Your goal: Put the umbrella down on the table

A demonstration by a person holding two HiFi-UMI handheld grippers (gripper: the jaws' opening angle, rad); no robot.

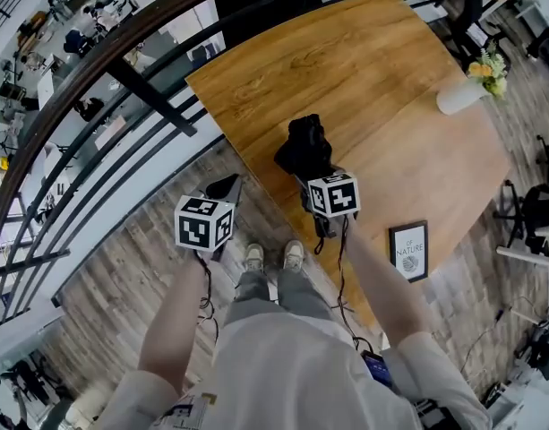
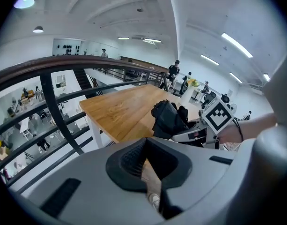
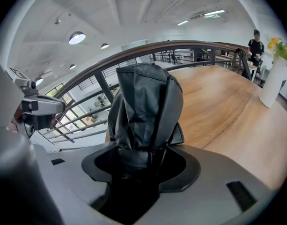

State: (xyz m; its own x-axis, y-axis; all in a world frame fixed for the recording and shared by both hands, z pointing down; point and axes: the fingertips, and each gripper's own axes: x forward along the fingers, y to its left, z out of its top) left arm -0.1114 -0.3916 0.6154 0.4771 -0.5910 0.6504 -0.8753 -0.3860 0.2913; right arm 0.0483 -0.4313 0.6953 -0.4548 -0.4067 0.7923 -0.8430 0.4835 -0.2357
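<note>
A dark railing [image 1: 122, 61] curves along the far-left side of the table [image 1: 373, 88], apart from its left edge.

The left gripper [image 1: 225, 189] hangs off the table, just left of its near-left edge and over the plank floor. In the left gripper view its jaws stand a narrow way apart around nothing. Through the gap between them show only floorboards and a shoe [image 2: 154, 201]. Seen from there, the table [image 2: 120, 109] lies ahead and to the left, with the railing [image 2: 63, 64] beyond it.

Two shoes [image 1: 254, 257] stand on the floor beside the table's near-left edge, between the two arms.

The right gripper [image 1: 312, 179] is over that same edge, reaching in toward the table's middle. Its jaws are clamped on the lower end of the umbrella [image 1: 305, 146], a black folded bundle that stands up out of them. In the right gripper view the umbrella [image 3: 145, 107] fills the space above the jaws and leans slightly away, with the table [image 3: 218, 102] spreading to its right. The umbrella is over the table's near-left part. Whether it touches the wood, I cannot tell. The left gripper view shows the umbrella [image 2: 169, 121] dark against the tabletop, with the right gripper [image 2: 190, 134] just below it.

A framed sign [image 1: 408, 251] lies flat at the table's near-right edge. A white vase [image 1: 459, 95] holding yellow flowers [image 1: 485, 68] stands on the table's far-right side, well apart from the umbrella.
</note>
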